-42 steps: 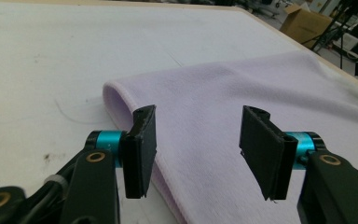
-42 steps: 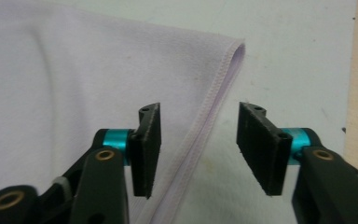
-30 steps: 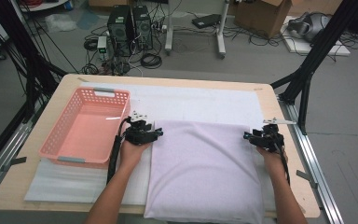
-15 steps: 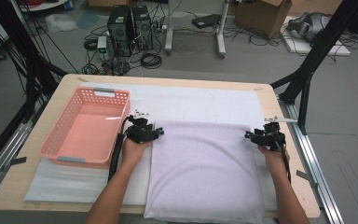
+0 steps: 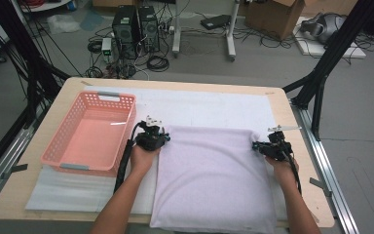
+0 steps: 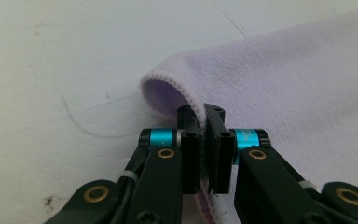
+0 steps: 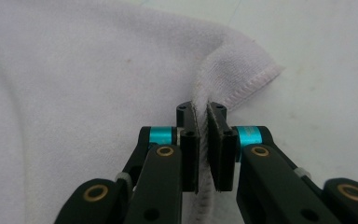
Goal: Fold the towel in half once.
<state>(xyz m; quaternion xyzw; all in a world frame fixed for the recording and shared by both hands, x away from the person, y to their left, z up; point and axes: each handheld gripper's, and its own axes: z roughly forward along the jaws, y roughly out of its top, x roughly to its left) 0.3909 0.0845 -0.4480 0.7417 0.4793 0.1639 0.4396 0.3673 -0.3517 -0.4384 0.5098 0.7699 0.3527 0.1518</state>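
Lab or test workshop. Wooden table (image 5: 292,146) framed by black struts (image 5: 24,58) and metal rails (image 5: 331,170); computer towers (image 5: 136,29) and tangled cables (image 5: 156,61) on bare grey floor (image 5: 360,97). Cardboard box (image 5: 277,17) behind.

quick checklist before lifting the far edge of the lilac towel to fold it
1. Left tool clamped on the lilac terry towel: ok, its jaws have just closed with the hem pinched between them.
2. Right tool clamped on the other far corner: ok, its jaws have just closed on the stitched edge.
3. Both grips at matching corners of the far edge: ok, seen from the high view.
4. Pink plastic basket out of the fold path: ok, it sits apart, left of the towel.
5. Towel flat, no bunching: ok, apart from the pinched corners.
6. How many layers each tool holds: cannot tell.
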